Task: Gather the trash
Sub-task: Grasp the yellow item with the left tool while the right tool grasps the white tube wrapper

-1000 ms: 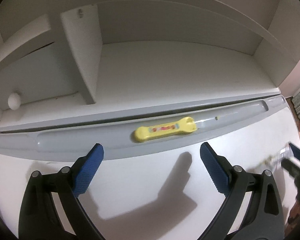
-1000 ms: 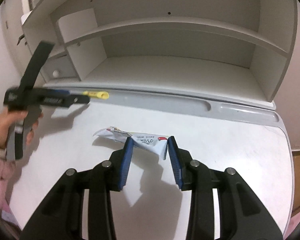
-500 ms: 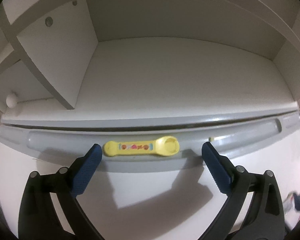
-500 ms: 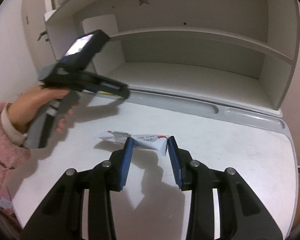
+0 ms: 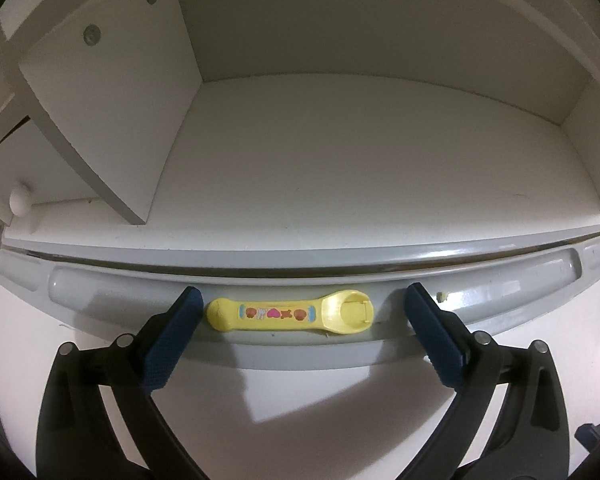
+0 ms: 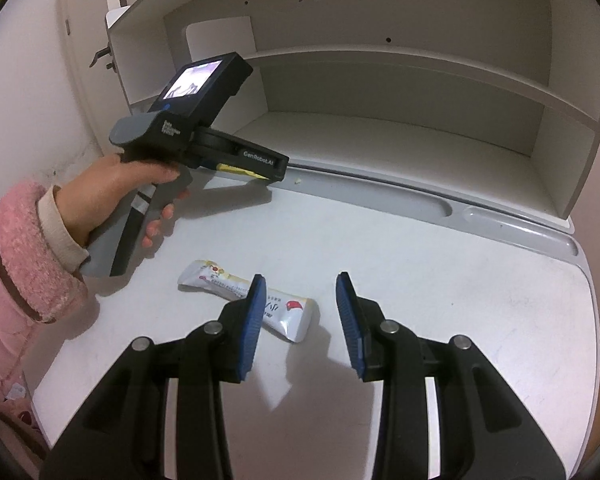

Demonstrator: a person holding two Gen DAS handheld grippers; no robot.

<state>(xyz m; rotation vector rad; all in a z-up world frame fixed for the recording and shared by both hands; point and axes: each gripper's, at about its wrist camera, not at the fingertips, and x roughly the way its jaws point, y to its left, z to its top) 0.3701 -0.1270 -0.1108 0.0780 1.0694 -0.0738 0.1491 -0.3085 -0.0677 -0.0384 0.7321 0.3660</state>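
Looking along my left tool (image 5: 298, 306), I see its blue pads spread wide, one on each side of a yellow opener (image 5: 290, 314) that lies flat in the grey groove (image 5: 500, 288) at the back of the worktop (image 5: 340, 408). The pads do not press on it, so this tool holds nothing. A small pale crumb (image 5: 443, 296) lies in the groove just right of the right pad. My right tool (image 6: 300, 320) hangs above the worktop with its pads partly apart and empty. A white wrapper (image 6: 244, 298) lies flat under it; its right end shows between the pads, untouched. A hand (image 6: 112, 192) in a pink sleeve (image 6: 24, 248) holds the left tool.
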